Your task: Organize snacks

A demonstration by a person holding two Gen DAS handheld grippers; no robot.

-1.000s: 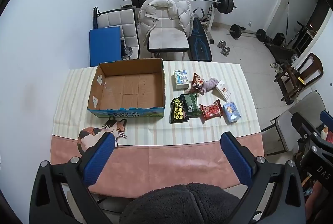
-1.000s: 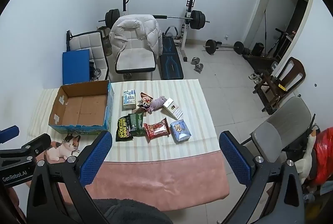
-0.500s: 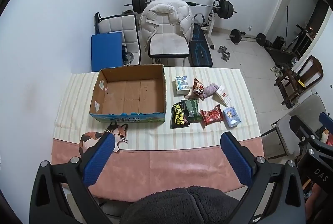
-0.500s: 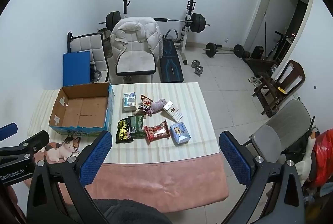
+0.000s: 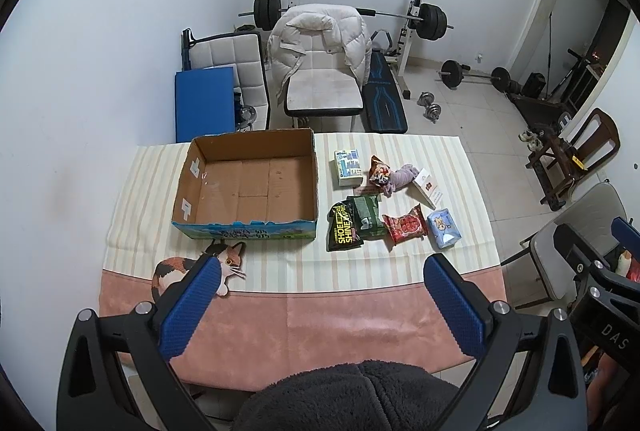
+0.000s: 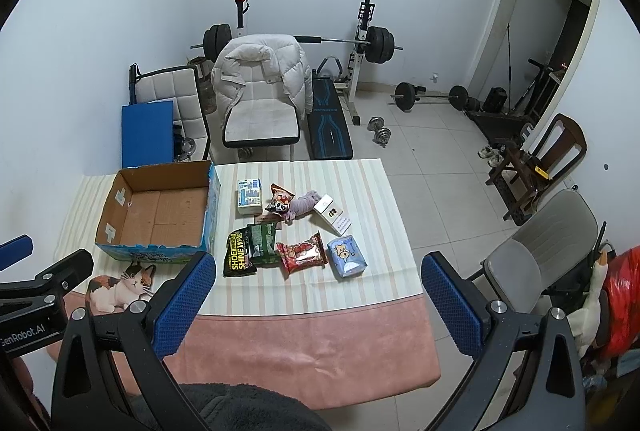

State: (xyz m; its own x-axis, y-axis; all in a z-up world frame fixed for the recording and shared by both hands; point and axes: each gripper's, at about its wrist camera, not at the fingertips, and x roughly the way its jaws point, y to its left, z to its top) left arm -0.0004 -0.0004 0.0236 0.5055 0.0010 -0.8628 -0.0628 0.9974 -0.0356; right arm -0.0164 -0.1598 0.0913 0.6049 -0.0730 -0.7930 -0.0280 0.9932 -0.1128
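An empty cardboard box (image 5: 248, 187) (image 6: 156, 211) sits on the left of the table. To its right lie several packets: a black shoe-wipe pack (image 5: 343, 233) (image 6: 238, 255), a green packet (image 5: 368, 217), a red packet (image 5: 405, 227) (image 6: 302, 251), a light blue pack (image 5: 443, 227) (image 6: 346, 257), a white-blue carton (image 5: 347, 167) (image 6: 249, 195), a purple wrapped snack (image 5: 394, 177) and a white box (image 5: 428, 189). High above the table's near edge, my left gripper (image 5: 320, 279) and right gripper (image 6: 316, 275) both stand open, holding nothing.
The table wears a striped cloth (image 5: 280, 271) with a pink near band and a cat print (image 5: 192, 267). Behind it stand a chair with a white jacket (image 5: 320, 71), a weight bench and barbells. A grey chair (image 6: 540, 243) stands to the right. A dark fleece sleeve (image 5: 348, 399) is below.
Both grippers rose and pulled back a little; the table and its packets look smaller and farther. Nothing on the table moved.
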